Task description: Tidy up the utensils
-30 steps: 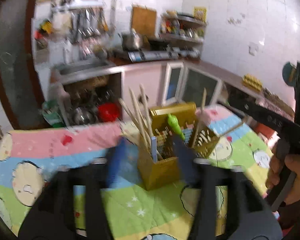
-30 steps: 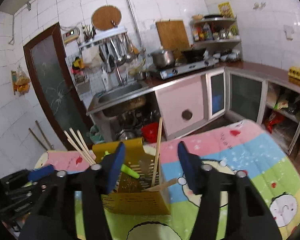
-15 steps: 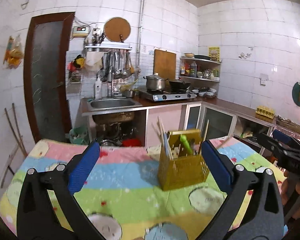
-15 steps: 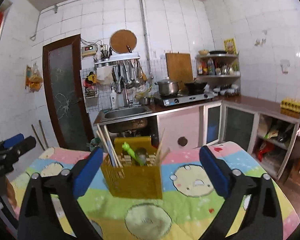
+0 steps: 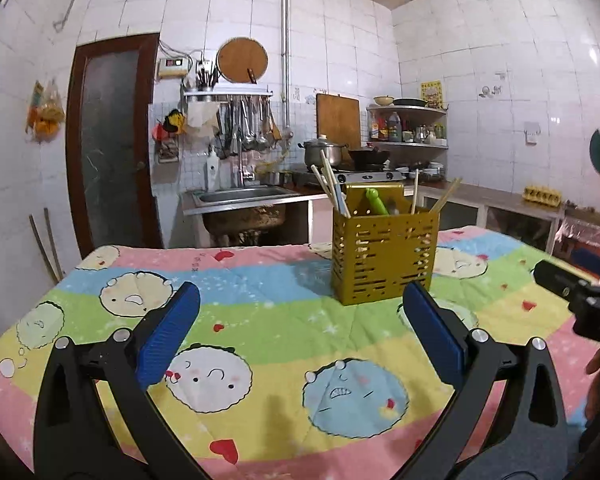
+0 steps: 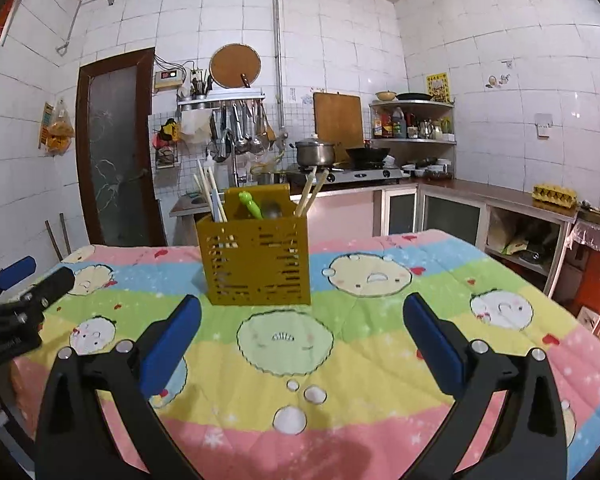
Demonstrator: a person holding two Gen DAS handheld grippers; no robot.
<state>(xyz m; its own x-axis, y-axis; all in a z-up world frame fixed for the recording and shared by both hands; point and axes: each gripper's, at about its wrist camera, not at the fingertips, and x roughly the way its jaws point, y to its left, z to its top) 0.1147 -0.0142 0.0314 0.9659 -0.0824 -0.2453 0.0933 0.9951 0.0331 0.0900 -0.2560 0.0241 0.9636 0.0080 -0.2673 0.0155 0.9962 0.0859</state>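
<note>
Two grippers, my left gripper (image 5: 300, 334) and right gripper (image 6: 302, 334), have jaws spread wide and empty, having just opened. Both have backed away from the yellow utensil caddy (image 5: 384, 258), which stands upright on the cartoon-quilted tabletop (image 5: 260, 320); beyond are the sink (image 5: 240, 196) and tiled walls.

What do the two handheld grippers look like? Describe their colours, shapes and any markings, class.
Each gripper, left gripper and right gripper, has two black, triangular cut-out arms with silver bolt heads. The jaws carry long, ribbed blue pads. In the left wrist view the right gripper's black body shows faint white lettering, too small to read. No cables or sleeves are visible.
</note>
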